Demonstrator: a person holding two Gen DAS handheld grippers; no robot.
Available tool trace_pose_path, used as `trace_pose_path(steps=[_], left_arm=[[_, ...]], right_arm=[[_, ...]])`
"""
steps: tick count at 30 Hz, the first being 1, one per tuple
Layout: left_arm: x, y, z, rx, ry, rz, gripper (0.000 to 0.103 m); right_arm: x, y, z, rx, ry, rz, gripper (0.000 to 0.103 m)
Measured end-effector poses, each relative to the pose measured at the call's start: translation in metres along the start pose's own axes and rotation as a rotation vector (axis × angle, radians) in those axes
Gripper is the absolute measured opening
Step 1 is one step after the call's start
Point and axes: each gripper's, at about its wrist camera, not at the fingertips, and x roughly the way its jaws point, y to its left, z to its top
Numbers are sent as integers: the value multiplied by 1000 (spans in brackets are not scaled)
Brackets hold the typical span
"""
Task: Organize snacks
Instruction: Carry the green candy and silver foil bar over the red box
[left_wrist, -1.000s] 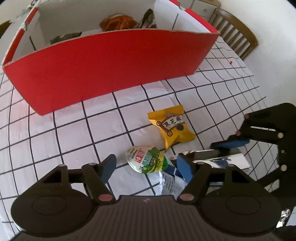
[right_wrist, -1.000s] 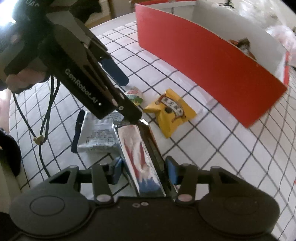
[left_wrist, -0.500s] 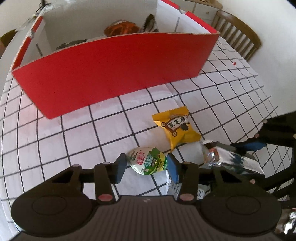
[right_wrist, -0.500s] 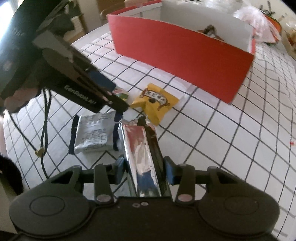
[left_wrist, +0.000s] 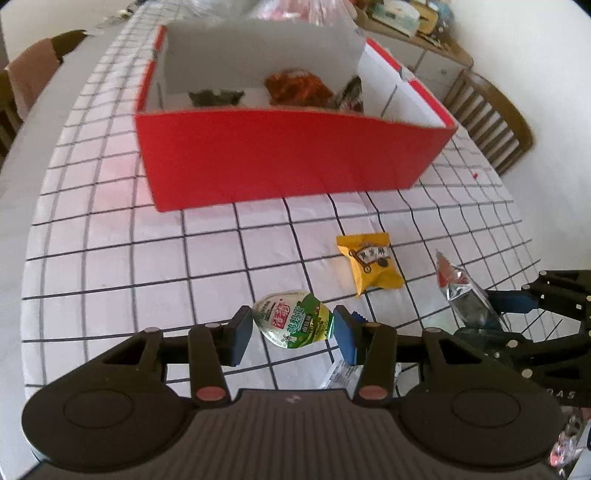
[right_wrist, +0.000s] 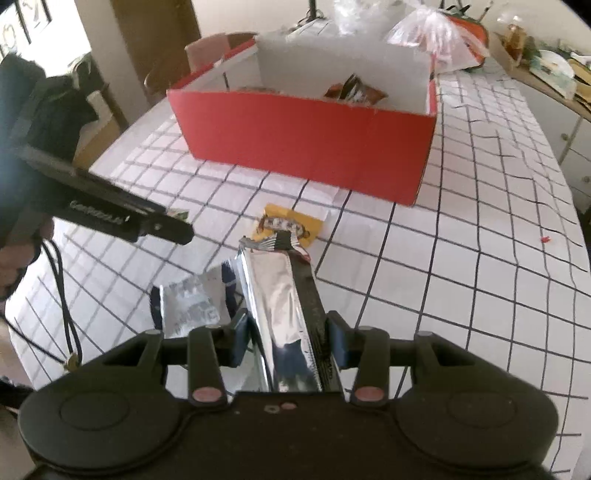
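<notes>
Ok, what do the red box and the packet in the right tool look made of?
Red box: likely cardboard, matte red outside, plain white inside, with thin raw-cut rims. Silver packet in the right tool: apparently metallised foil film, mirror-glossy, creased, with a crimped end seal.

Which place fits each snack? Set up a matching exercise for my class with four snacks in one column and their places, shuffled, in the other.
Snacks
1. green and white packet
2. silver packet
3. yellow packet
4. orange packet

Places
A. inside the red box
B. clamped in the right gripper
C. lying loose on the checked tablecloth
D. clamped in the left gripper

Pairs: 1-D, 2-B, 3-C, 4-A
</notes>
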Motion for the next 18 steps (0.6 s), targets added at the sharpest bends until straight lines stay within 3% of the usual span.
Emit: trace_pose_path(steps=[9, 18], left_arm=[[-47, -2, 13, -1, -113, -9, 47], [-81, -8, 46, 32, -225, 8, 47]], right_arm=[[-33, 14, 23, 44, -107, -43, 42], [-55, 23, 65, 5, -190, -118, 42]])
